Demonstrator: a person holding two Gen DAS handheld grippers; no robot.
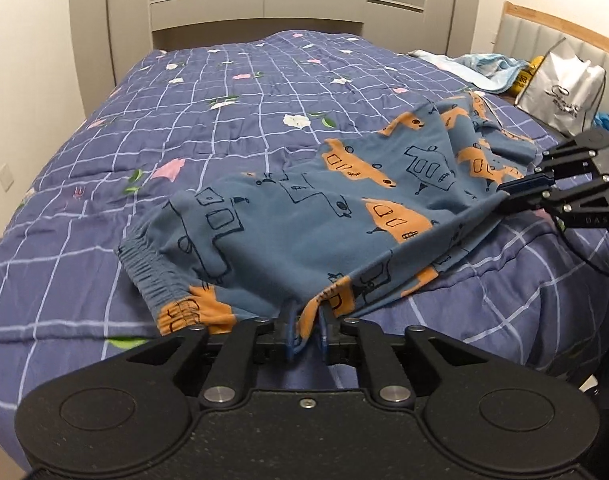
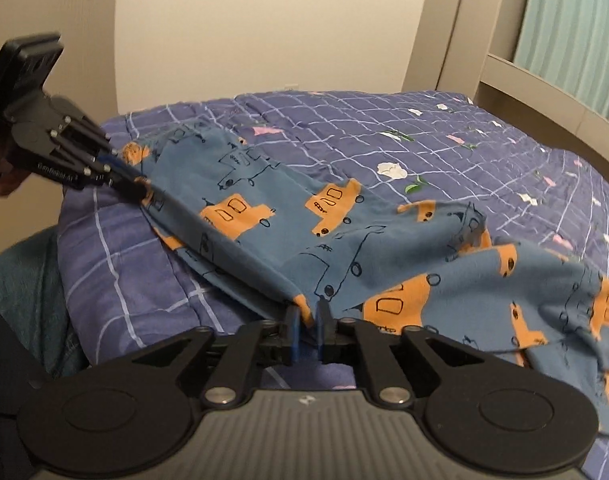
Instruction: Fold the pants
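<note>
The pants (image 1: 304,220) are blue with orange car prints and lie on the bed near its front edge; they also show in the right wrist view (image 2: 344,240). My left gripper (image 1: 306,320) is shut on the near edge of the pants, close to the elastic waistband (image 1: 148,268). My right gripper (image 2: 307,316) is shut on the same near edge further right, and the fabric is stretched taut between the two. The right gripper shows in the left wrist view (image 1: 508,196), and the left gripper shows in the right wrist view (image 2: 138,186). The pant legs (image 2: 564,312) lie rumpled to the right.
The bed is covered by a purple checked quilt (image 1: 184,120) with flower prints. A white shopping bag (image 1: 560,88), a light blue cloth (image 1: 480,68) and a yellow item lie at the far right by the padded headboard. A grey cabinet and teal curtain stand behind.
</note>
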